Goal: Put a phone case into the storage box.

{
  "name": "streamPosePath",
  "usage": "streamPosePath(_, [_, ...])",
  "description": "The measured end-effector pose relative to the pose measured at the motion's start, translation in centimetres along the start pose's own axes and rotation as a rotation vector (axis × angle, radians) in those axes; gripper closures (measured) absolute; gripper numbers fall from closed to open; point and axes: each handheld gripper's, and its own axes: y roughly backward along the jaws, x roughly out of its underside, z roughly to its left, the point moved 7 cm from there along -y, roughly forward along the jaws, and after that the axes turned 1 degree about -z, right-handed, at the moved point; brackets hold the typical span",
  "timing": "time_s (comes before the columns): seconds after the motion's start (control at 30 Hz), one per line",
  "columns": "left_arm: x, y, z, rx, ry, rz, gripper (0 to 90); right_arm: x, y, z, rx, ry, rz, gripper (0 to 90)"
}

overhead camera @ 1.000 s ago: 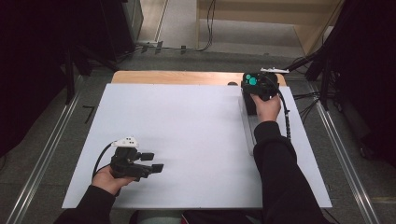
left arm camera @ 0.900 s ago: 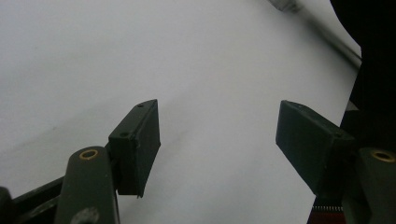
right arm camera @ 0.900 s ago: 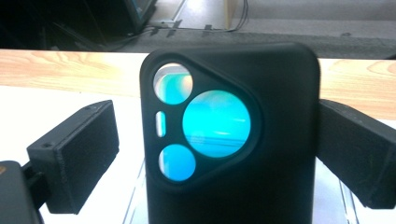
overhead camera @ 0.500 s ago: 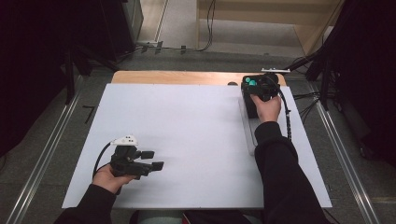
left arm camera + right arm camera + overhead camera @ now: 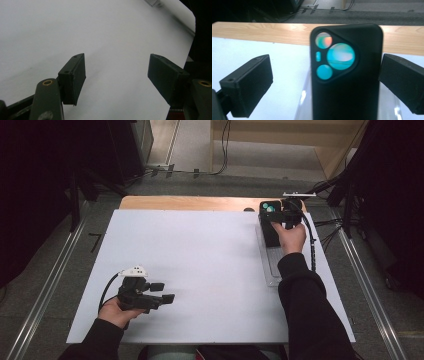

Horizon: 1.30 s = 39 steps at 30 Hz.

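Matt black phone case [image 5: 347,75], glossy lenses [image 5: 340,56]

The high view looks forward and down on the whole white table [image 5: 200,265] from above its near edge. The left gripper view sits low and close over bare tabletop near the near left corner. The right gripper view faces the far edge, very near the black phone case [image 5: 347,75], which the high view shares at the far right corner.

One black phone case [image 5: 347,75], bearing three round cutouts. One clear tray [image 5: 272,265] at the desk's [image 5: 200,250] right edge. Two claws.
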Motion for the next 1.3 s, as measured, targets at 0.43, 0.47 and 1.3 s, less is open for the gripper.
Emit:
streamPosePath(0.43, [0.1, 0.3, -0.1, 0.006, -0.003, -0.004, 31.4, 1.2, 1.1, 3.2, -0.092, 0.031, 0.074, 0.0])
streamPosePath(0.47, [0.1, 0.3, -0.2, 0.006, -0.001, -0.006, 31.4, 1.4, 1.2, 3.5, -0.096, 0.033, 0.083, 0.0])
streamPosePath(1.3, [0.1, 0.7, -0.2, 0.001, 0.001, -0.01, 31.3, 4.5, 3.4, 8.7, -0.27, 0.15, 0.148, 0.0])
